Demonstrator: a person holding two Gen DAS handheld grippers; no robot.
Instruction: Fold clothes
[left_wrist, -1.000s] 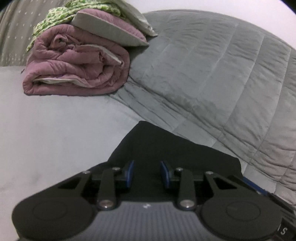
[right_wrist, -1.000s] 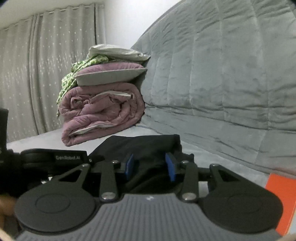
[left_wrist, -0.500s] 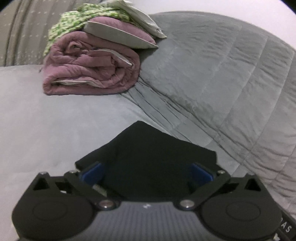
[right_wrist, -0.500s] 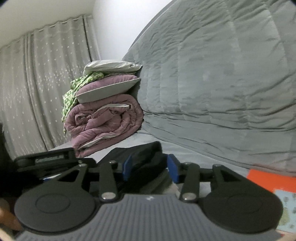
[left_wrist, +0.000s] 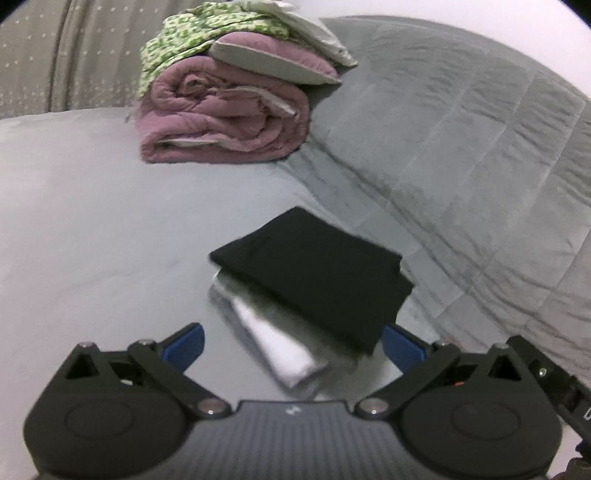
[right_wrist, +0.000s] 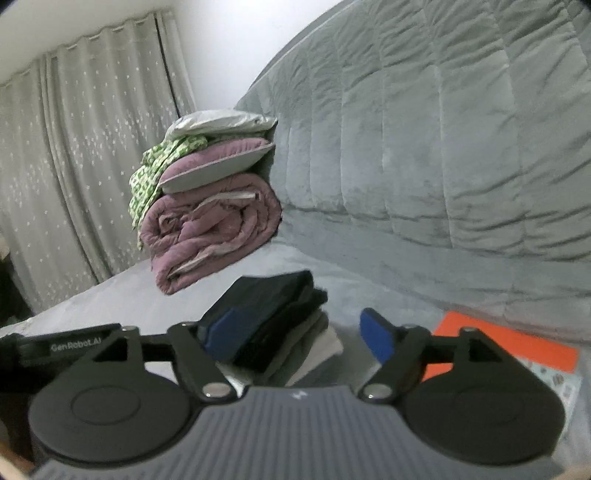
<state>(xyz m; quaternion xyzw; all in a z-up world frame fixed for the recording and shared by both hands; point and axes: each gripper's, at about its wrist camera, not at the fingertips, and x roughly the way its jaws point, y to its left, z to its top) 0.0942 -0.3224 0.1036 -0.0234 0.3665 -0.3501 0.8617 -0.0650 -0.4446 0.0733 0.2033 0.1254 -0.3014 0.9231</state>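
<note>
- curtain (right_wrist: 74, 177), pale grey with small white specks, hangs at the far left behind the bed.
- grey bed cover (left_wrist: 92, 206) spreads flat across the left and middle of both views.
- a rolled mauve quilt (left_wrist: 225, 122) lies on the bed cover toward the back, with a mauve pillow (left_wrist: 273, 59), a green patterned cloth (left_wrist: 192, 40) and a pale grey pillow (right_wrist: 221, 122) piled on top of it.
- left gripper (left_wrist: 293, 345) hovers over the bed with its jaws as wide apart as they go; nothing is between the blue pads (left_wrist: 184, 345), and the clothes lie ahead of them, untouched.
- a folded black garment (left_wrist: 314, 273) sits on top of a folded white and grey garment (left_wrist: 280, 354); the small stack rests on the bed cover in the middle, close to the foot of the quilted grey backrest (left_wrist: 461, 155).
- right gripper (right_wrist: 295, 334) has its jaws opening; the edge of the stack shows in the gap between them, but neither pad presses on it.
- an orange book (right_wrist: 517, 350) lies flat on the bed cover at the far right, just beside the right gripper's right finger, with a pale patterned sheet (right_wrist: 557, 384) next to it.
</note>
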